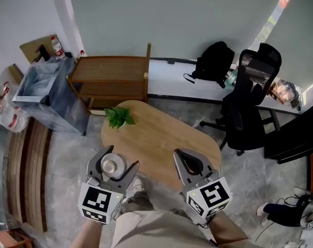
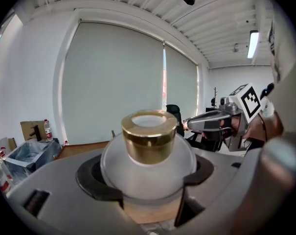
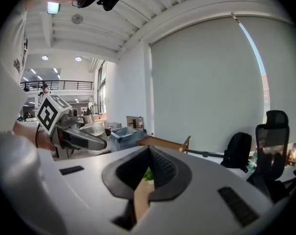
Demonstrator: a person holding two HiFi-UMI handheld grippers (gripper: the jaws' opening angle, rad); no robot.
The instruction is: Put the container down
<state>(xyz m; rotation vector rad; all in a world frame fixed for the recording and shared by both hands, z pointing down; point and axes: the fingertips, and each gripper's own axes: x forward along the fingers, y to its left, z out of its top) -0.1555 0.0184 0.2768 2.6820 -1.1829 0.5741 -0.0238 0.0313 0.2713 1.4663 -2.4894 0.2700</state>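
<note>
Your left gripper (image 1: 113,165) is clamped on the frosted, round glass container with a gold cap (image 2: 148,153) — the dark jaw pads press its belly from both sides, and the cap stands upright above them. In the head view the container sits at the near left edge of the oval light-wood table (image 1: 161,138); wood shows beneath it in the left gripper view, though contact cannot be told. Your right gripper (image 1: 178,153) has its jaws together on nothing — it is beside the left, over the table's near edge. A small green leafy plant (image 1: 119,117) stands at the far left end.
</note>
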